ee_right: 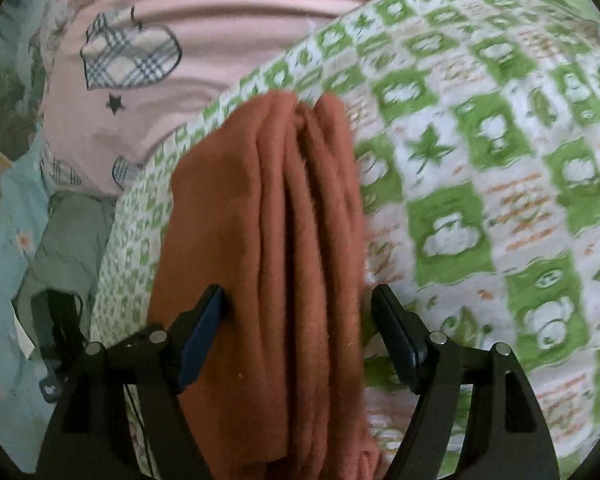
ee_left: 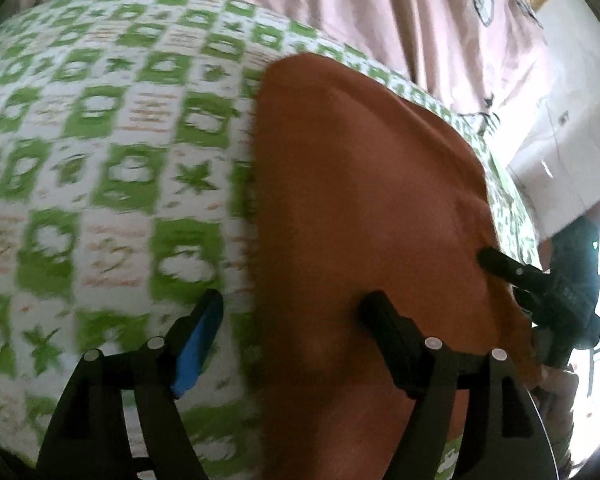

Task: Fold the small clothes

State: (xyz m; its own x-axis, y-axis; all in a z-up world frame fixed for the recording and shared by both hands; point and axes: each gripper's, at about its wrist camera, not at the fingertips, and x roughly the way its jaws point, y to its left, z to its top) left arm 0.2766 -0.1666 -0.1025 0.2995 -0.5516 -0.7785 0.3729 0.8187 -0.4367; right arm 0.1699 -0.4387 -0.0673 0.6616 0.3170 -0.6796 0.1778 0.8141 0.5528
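Rust-orange garment [ee_left: 364,208], folded into long pleats, spread on a green-and-white patterned quilt [ee_left: 100,128]. Left gripper [ee_left: 292,312] spread wide above the cloth's near edge, one finger over the quilt, the other over the fabric, pinching nothing. Right gripper [ee_right: 300,304] likewise spread, fingers straddling the bunched folds of the garment [ee_right: 284,240] without closing on them. Seen from the left wrist camera, the right gripper's tip [ee_left: 496,260] at the cloth's far edge. Pink bedding with plaid hearts [ee_right: 140,60] beyond the quilt [ee_right: 480,160].
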